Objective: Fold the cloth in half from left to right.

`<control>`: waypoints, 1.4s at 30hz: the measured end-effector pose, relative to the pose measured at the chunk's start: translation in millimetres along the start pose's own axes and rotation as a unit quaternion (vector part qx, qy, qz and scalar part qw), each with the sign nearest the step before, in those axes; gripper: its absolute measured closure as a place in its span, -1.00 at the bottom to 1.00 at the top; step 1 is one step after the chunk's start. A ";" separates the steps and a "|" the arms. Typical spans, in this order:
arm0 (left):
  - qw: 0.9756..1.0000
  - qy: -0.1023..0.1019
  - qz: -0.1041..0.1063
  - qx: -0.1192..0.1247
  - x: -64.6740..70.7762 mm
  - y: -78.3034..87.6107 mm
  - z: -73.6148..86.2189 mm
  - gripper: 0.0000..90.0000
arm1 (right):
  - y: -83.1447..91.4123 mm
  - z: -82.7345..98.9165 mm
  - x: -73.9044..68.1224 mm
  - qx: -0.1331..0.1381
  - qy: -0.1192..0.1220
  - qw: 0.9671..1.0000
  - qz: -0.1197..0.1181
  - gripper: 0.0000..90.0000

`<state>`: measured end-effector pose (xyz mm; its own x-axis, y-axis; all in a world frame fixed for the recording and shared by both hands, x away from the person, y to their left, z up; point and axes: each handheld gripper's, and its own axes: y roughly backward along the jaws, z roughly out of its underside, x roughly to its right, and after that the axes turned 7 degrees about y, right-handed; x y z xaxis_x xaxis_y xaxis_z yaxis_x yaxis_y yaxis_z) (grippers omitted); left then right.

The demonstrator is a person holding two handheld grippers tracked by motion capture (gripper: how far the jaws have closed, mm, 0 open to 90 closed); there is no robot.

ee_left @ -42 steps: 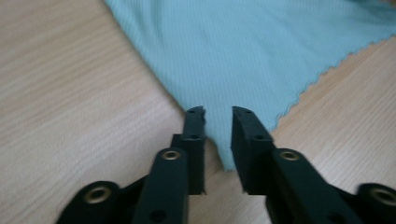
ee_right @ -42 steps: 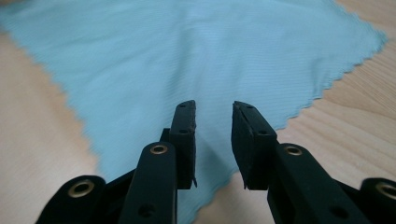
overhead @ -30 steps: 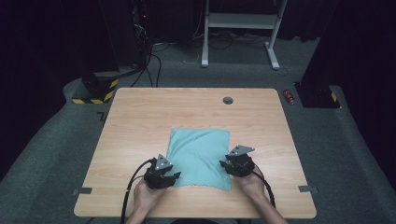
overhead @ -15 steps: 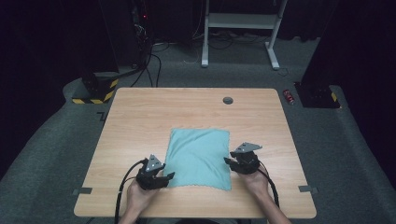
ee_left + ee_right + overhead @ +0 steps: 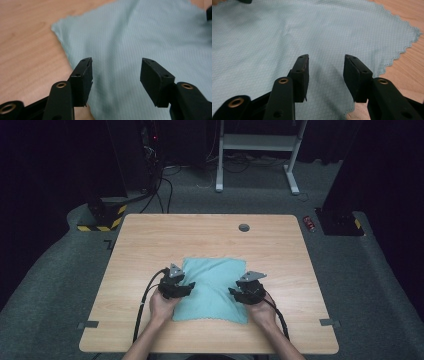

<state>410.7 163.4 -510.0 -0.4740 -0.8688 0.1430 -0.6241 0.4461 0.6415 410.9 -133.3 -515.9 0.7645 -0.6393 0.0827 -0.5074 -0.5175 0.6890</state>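
High view: one teal cloth [image 5: 214,287] lies flat on the near middle of the tabletop [image 5: 150,240], roughly square with edges parallel to the tabletop's, bare wood all round, the left gripper [image 5: 176,287] at its left edge and the right gripper [image 5: 248,292] at its right. Left gripper view: the fingers [image 5: 82,77] have just been opening and stand wide, gripping nothing, over the cloth's scalloped edge. Right gripper view: the fingers [image 5: 300,75], just opened further, hold nothing above the cloth near its corner.

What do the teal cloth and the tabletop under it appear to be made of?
The teal cloth looks like thin woven or knit fabric, probably microfibre: matte, with a fine grid texture, soft creases and a zigzag-cut edge. The table looks like wood-grain laminate: pale, smooth, lightly streaked.
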 end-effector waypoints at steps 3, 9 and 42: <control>1.000 0.028 0.000 0.012 -6.9 -3.1 -1.6 -0.01 | -0.1 -1.9 -1.5 0.006 -0.002 1.000 -0.001 0.20; 1.000 0.002 -0.019 0.006 -9.1 -12.7 -11.0 -0.02 | -6.0 -2.3 -4.7 -0.009 -0.002 1.000 -0.002 0.20; 0.996 0.038 -0.070 -0.029 -57.9 -44.0 -50.9 0.10 | -3.9 -12.6 -40.1 0.034 0.032 0.998 -0.049 0.20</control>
<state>497.3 183.1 -508.2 -0.3354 -0.9363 0.1039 -0.6429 0.3081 0.7012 387.2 -98.5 -512.9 0.8343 -0.5474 0.0651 -0.4537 -0.6148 0.6452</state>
